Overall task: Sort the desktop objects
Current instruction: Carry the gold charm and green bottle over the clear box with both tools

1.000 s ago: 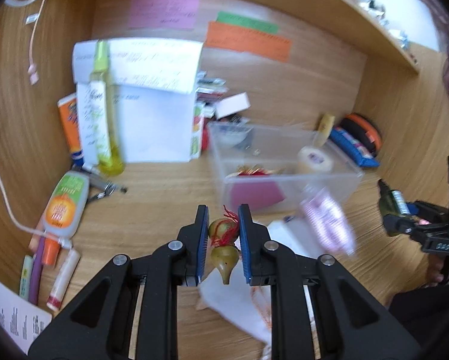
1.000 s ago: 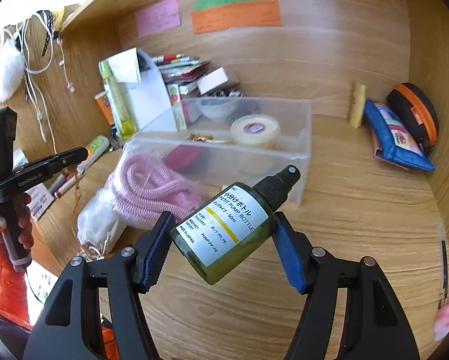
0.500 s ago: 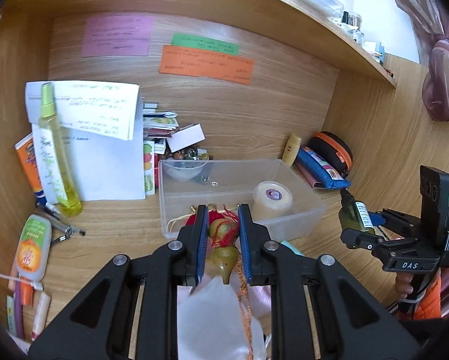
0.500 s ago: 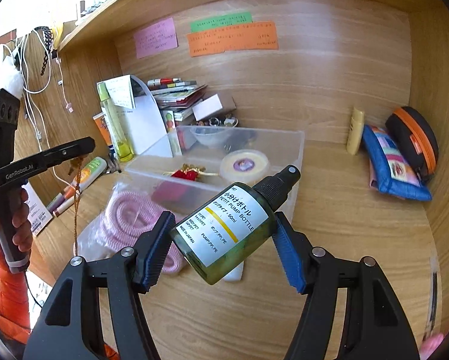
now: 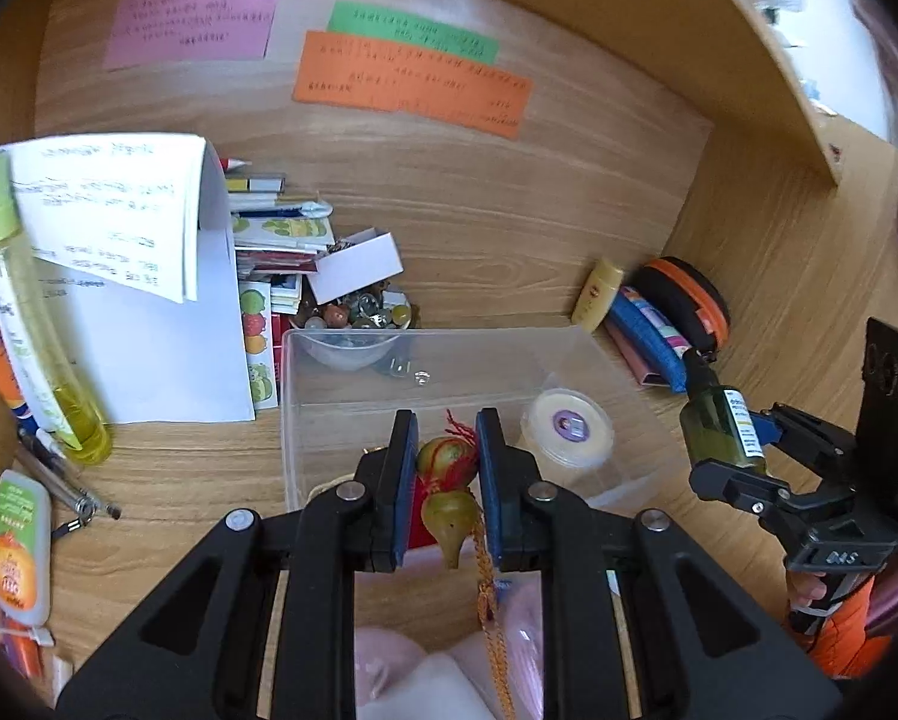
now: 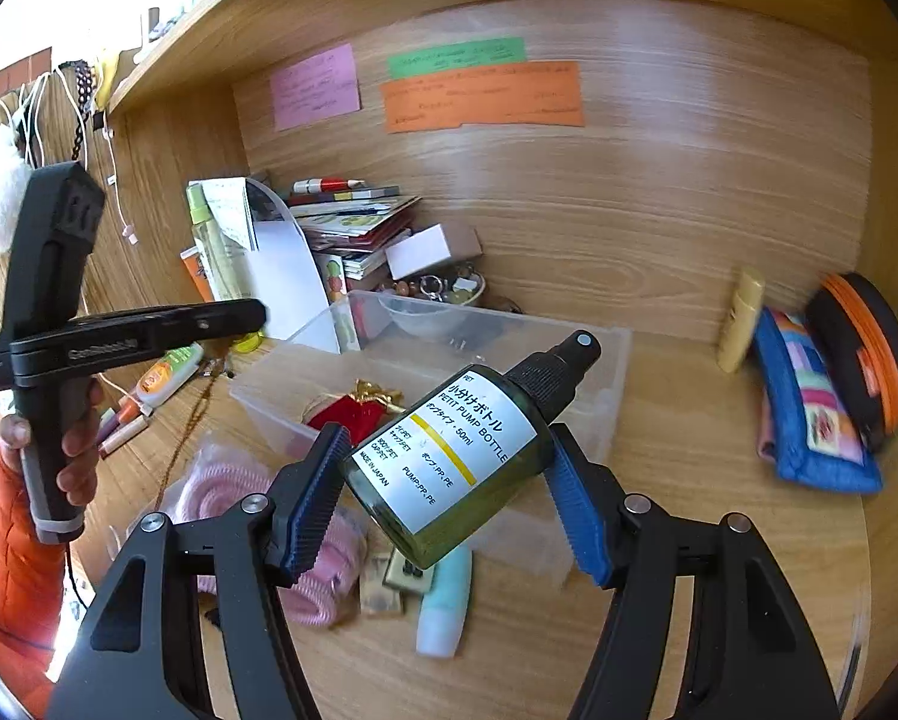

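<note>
Jaws clamp gourd charm (image 5: 447,483), bottle (image 6: 449,471), above bin rim (image 5: 437,336)

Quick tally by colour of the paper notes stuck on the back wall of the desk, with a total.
Pink note: 1
Green note: 1
Orange note: 1
Total: 3
</note>
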Demonstrator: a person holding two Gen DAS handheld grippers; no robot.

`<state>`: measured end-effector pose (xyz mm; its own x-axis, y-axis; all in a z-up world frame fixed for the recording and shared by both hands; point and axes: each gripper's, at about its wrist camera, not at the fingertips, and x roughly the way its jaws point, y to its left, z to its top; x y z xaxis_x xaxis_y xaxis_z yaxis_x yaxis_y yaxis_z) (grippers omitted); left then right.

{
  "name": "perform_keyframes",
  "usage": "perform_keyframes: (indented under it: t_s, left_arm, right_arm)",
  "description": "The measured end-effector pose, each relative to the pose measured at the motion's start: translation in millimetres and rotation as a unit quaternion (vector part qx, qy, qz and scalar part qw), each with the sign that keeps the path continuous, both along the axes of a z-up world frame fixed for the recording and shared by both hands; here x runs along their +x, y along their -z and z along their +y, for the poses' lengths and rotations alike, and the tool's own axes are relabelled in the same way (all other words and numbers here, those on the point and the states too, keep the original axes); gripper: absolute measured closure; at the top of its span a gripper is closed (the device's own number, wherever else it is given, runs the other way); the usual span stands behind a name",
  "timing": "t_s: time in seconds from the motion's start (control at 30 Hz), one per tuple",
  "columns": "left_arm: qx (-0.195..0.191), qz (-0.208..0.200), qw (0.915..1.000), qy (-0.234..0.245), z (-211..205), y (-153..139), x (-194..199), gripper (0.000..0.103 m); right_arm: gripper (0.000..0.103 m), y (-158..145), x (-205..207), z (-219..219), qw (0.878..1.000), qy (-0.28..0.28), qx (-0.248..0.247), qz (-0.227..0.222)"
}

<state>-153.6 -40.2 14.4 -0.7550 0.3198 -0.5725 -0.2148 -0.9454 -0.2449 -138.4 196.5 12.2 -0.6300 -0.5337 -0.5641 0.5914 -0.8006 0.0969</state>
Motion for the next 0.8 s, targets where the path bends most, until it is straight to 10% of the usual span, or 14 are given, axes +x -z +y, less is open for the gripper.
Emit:
perform_keyframes:
  t_s: [0.8]
  left_arm:
    - [-0.060,-0.081,0.9949,0.001,-13.2,47.0,-82.3,0.084]
  right_arm:
    - [0.041,35.0,-68.1,-100.6,0.987,-0.094,0.122,-0.033]
